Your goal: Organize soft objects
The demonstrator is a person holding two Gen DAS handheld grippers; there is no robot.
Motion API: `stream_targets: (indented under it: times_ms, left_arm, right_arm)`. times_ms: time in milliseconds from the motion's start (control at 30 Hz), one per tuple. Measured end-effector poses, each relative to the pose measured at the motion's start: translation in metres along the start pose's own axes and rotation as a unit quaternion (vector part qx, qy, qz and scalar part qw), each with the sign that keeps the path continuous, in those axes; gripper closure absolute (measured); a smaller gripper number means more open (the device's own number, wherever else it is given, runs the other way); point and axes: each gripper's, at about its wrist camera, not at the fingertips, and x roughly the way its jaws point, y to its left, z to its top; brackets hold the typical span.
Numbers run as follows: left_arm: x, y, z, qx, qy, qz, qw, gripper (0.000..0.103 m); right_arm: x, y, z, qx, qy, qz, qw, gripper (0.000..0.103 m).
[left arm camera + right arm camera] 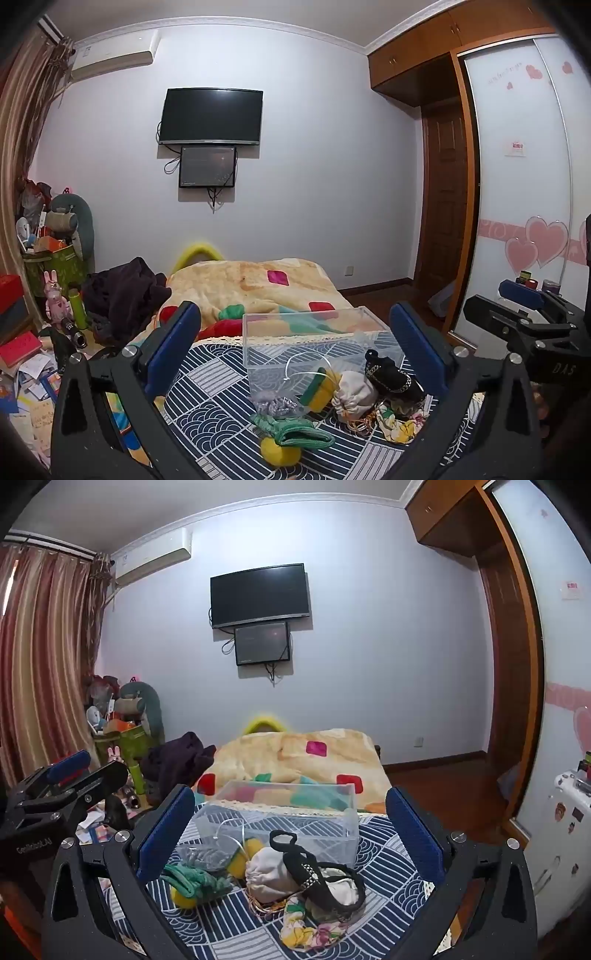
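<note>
On the navy-and-white wave-patterned bedspread [384, 853], the clear rectangular plastic bin [291, 812] stands empty at the far side, its long axis across both views. A heap of soft objects lies just in front of it: cream drawstring cloth pouch [267, 871], black beaded strap [306, 871], green knitted piece with yellow pom-poms [295, 435]. Both claws hover spread wide, holding nothing; the right gripper [291, 845] frames the pouch and seems nearer, the left gripper [295, 358] the green piece.

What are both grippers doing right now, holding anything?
Left gripper: open, holding nothing, above the pile of soft items.
Right gripper: open, holding nothing, facing the clear box.
</note>
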Motion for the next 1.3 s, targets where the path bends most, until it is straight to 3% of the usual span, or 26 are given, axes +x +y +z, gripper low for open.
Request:
stream_targets:
  times_ms: [1300]
  left_arm:
    - [0.0046,0.0024,-0.0001,-0.009,0.02,-0.012,0.9997,0.0]
  right_arm:
    - [0.0006,0.0029,-0.002,-0.008,0.002,0.003,1.0,0.0]
